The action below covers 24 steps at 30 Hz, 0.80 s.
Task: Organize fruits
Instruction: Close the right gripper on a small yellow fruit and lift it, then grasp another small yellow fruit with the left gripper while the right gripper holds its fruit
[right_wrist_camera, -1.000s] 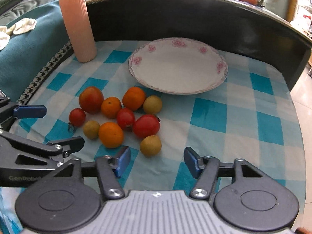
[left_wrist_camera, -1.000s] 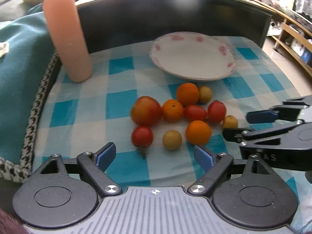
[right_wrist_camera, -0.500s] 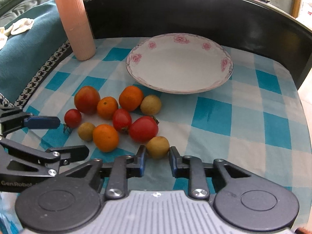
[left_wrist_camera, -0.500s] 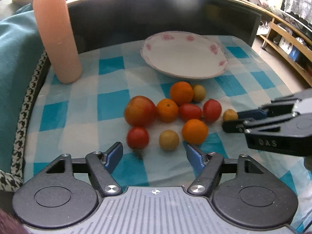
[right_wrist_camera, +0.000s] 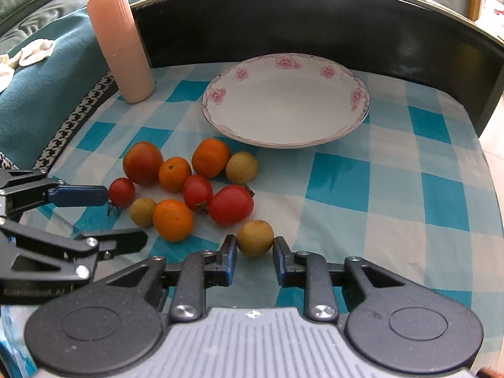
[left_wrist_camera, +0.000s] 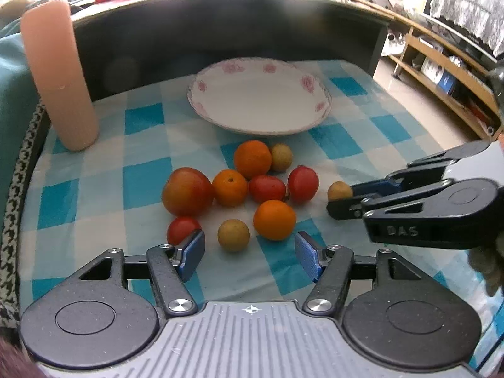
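Several tomatoes, oranges and small tan fruits lie clustered on the blue checked cloth (left_wrist_camera: 145, 186), in front of a white flowered plate (left_wrist_camera: 261, 100) (right_wrist_camera: 283, 100). My right gripper (right_wrist_camera: 254, 252) is shut on the tan fruit (right_wrist_camera: 255, 237) at the cluster's right end. The left wrist view shows that gripper (left_wrist_camera: 343, 201) and its fruit (left_wrist_camera: 339, 190) from the side. My left gripper (left_wrist_camera: 249, 253) has its jaws closing around another tan fruit (left_wrist_camera: 233, 234) and an orange (left_wrist_camera: 274, 220). Its pads touch neither. A small tomato (left_wrist_camera: 181, 228) sits just outside its left finger.
A tall pink ribbed cylinder (left_wrist_camera: 60, 78) (right_wrist_camera: 121, 47) stands at the back left corner of the cloth. A dark curved wall (right_wrist_camera: 315, 25) rises behind the plate. Teal fabric (right_wrist_camera: 41, 100) borders the left side. Wooden shelves (left_wrist_camera: 441, 72) stand off to the right.
The right jaws have shut on the tan fruit at the cluster's right end. The left jaws have narrowed and now flank the other tan fruit and the orange.
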Each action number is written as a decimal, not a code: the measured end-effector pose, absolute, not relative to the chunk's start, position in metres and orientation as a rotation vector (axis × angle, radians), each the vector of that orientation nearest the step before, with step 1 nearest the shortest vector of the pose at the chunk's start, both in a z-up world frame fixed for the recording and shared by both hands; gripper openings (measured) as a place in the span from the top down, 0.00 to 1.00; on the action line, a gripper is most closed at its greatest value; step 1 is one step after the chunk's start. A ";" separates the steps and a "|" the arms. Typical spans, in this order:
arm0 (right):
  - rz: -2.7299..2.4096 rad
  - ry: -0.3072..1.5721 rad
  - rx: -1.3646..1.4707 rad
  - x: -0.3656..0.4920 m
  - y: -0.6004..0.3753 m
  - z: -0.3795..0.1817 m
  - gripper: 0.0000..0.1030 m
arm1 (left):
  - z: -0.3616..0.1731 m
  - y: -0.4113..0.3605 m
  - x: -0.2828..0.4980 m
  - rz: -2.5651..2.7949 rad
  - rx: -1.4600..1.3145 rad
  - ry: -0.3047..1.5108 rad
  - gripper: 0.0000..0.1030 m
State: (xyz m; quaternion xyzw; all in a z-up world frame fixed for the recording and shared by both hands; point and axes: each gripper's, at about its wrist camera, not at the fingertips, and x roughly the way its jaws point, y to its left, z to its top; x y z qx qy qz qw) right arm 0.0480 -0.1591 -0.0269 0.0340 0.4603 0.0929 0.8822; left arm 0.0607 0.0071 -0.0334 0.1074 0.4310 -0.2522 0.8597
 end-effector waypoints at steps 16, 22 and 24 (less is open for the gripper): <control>0.190 0.981 0.086 0.043 -0.173 -0.029 0.60 | -0.046 -0.010 0.061 -0.618 0.267 0.928 0.45; 0.191 0.979 0.076 0.042 -0.172 -0.029 0.60 | -0.049 -0.018 0.055 -0.625 0.331 0.916 0.44; 0.191 0.980 0.076 0.041 -0.173 -0.029 0.60 | -0.051 -0.018 0.058 -0.619 0.318 0.921 0.44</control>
